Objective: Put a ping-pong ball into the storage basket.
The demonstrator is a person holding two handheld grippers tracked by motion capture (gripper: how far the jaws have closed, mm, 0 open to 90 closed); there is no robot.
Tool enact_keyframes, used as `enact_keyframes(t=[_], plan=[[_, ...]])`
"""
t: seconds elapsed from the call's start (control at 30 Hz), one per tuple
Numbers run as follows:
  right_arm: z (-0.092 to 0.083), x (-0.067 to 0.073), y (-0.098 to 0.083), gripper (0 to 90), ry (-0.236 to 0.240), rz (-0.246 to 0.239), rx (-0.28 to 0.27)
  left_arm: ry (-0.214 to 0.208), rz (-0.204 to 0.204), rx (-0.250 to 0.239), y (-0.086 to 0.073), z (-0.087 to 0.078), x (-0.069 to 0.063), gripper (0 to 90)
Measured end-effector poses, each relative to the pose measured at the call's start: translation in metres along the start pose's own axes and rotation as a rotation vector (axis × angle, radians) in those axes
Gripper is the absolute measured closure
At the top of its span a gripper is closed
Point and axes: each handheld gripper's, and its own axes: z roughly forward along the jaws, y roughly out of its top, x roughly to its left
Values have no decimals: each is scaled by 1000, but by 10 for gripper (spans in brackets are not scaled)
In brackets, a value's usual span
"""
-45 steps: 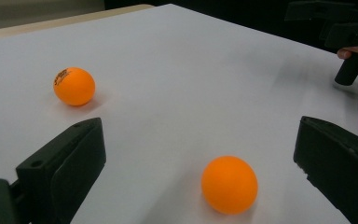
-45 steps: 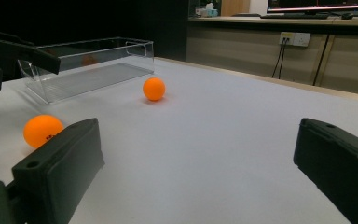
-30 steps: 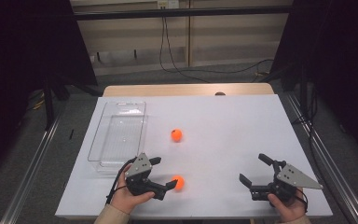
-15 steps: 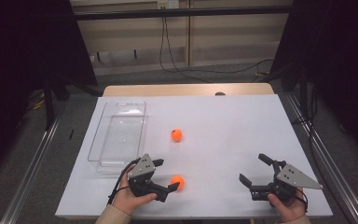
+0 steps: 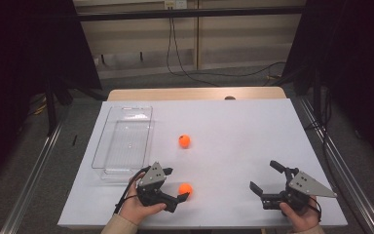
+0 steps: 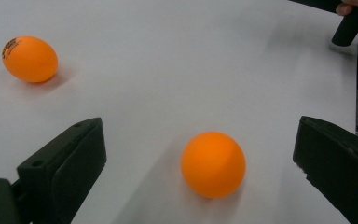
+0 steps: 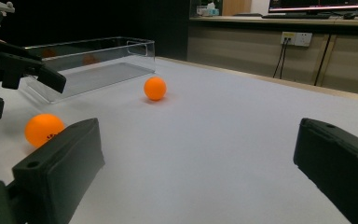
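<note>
Left tongs sit low over the near-left part of the white desk, jaws spread wide and gripping nothing. In the left gripper view the near ball rests on the desk between the two black jaws, closer to the right-hand jaw in that view, with clear desk showing on both sides of it, so neither jaw touches it. From the high view the same orange ball lies just at the tips of those tongs. A second orange ball, the far ball, lies farther out toward the middle of the desk, well apart from the first; it shows at the upper left of the left gripper view with dark print on its skin. Right tongs are held at the near-right corner of the desk, jaws likewise wide apart and empty, well away from both balls. A clear plastic box stands along the left side of the desk, just beyond the left hand.
</note>
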Motion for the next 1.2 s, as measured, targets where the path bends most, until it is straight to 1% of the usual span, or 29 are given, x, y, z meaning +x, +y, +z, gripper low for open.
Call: enact_keyframes(t=[0.13, 0.27, 0.5, 0.63, 0.7, 0.93, 1.17, 1.2], plan=[[0, 0, 0, 7, 1, 1, 1, -2, 6, 17, -1, 2, 0, 30], [0, 0, 0, 7, 1, 5, 1, 2, -7, 22, -1, 3, 0, 37], [0, 0, 0, 7, -2, 6, 1, -11, 1, 55, -2, 6, -1, 44], [0, 0, 0, 6, -2, 7, 2, -10, -6, 56, -1, 8, -1, 48], [0, 0, 0, 6, -2, 7, 2, -15, -4, 68, -1, 8, -1, 57], [0, 0, 0, 5, -2, 7, 1, -13, -6, 79, -1, 8, -1, 66], [0, 0, 0, 5, -3, 8, 0, -17, -10, 80, -1, 9, -1, 82], [0, 0, 0, 5, -3, 8, 1, -16, 0, 89, -1, 9, 0, 84]])
